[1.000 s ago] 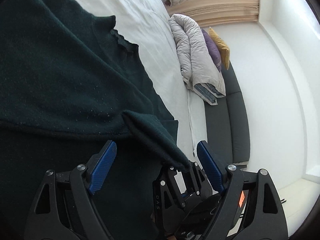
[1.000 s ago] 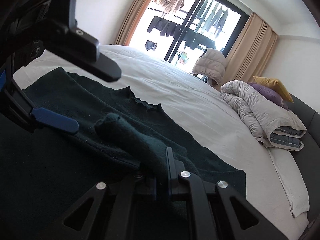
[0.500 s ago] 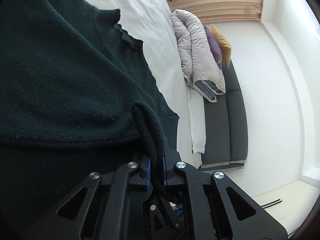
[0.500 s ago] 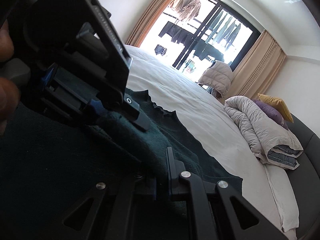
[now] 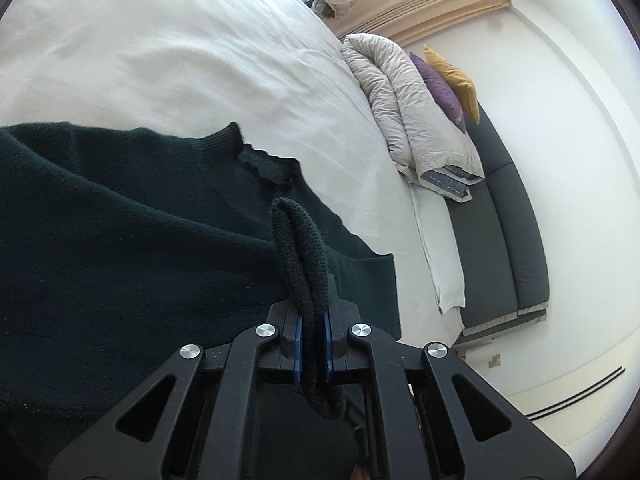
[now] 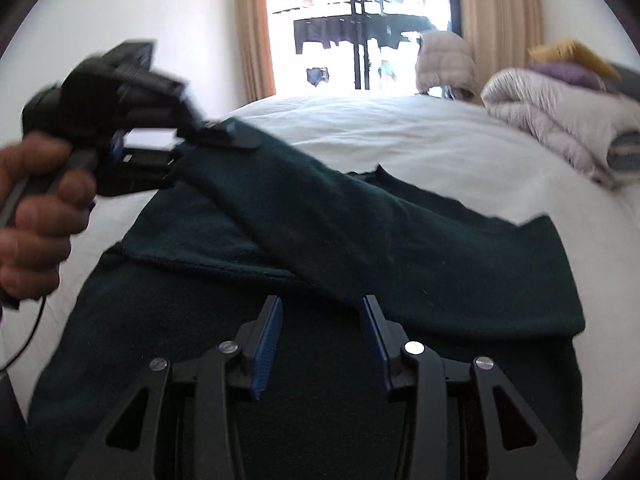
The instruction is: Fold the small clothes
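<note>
A dark green knit sweater point(image 5: 120, 240) lies spread on the white bed point(image 5: 160, 60). My left gripper point(image 5: 311, 320) is shut on the sweater's sleeve cuff point(image 5: 300, 248), which loops up between its blue pads. In the right wrist view the left gripper point(image 6: 188, 140), held in a person's hand point(image 6: 36, 216), lifts that sleeve point(image 6: 320, 216) across the sweater's body point(image 6: 320, 380). My right gripper point(image 6: 322, 320) hovers over the sweater; its jaws are opening, and the sleeve's lower edge crosses just beyond its tips with no pad pressing on it.
A folded grey duvet point(image 5: 408, 112) with purple and yellow pillows point(image 5: 444, 80) lies at the bed's far side beside a dark grey sofa point(image 5: 504, 240). A puffy jacket point(image 6: 444, 60) sits near the curtained balcony door point(image 6: 360, 24).
My left gripper shut on the sleeve cuff and carried it up and across the sweater. My right gripper let go of the sleeve, opened and rolled.
</note>
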A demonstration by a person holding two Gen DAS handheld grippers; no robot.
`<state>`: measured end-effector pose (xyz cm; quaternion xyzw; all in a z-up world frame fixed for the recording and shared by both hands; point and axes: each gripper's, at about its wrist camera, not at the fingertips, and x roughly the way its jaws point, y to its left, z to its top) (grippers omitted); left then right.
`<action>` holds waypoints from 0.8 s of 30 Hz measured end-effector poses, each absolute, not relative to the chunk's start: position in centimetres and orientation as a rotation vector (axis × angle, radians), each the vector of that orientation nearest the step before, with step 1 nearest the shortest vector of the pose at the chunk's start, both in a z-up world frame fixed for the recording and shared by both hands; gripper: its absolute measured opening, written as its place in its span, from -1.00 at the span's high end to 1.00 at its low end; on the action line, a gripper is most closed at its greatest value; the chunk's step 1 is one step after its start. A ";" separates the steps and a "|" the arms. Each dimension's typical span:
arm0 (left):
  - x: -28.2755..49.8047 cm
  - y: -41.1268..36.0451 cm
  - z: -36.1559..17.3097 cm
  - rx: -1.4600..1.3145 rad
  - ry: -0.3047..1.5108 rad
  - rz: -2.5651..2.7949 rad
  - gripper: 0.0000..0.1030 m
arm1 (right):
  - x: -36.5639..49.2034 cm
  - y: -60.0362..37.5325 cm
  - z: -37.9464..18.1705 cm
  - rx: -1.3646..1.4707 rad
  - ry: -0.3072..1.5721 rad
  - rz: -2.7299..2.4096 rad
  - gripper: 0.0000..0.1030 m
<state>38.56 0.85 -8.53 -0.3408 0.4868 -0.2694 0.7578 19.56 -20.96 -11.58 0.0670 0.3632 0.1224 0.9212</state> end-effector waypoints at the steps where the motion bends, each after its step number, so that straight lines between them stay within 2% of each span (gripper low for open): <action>1: 38.6 1.5 -9.2 -0.753 1.068 -0.569 0.88 | 20.0 -22.4 -11.9 0.218 0.764 0.241 0.15; 10: 38.3 5.0 -13.0 -0.756 1.051 -0.501 0.88 | 20.7 -34.1 -16.1 0.918 0.752 0.190 0.15; 12: 38.2 6.1 -13.2 -0.753 1.040 -0.480 0.88 | 20.0 -35.1 -16.0 0.982 0.720 0.181 0.14; 16: 38.0 7.9 -13.9 -0.772 1.029 -0.446 0.88 | 19.6 -36.1 -16.4 1.066 0.690 0.184 -0.07; 24: 38.2 8.7 -16.8 -0.762 1.083 -0.404 0.88 | 20.9 -36.7 -16.3 1.058 0.731 0.163 -0.02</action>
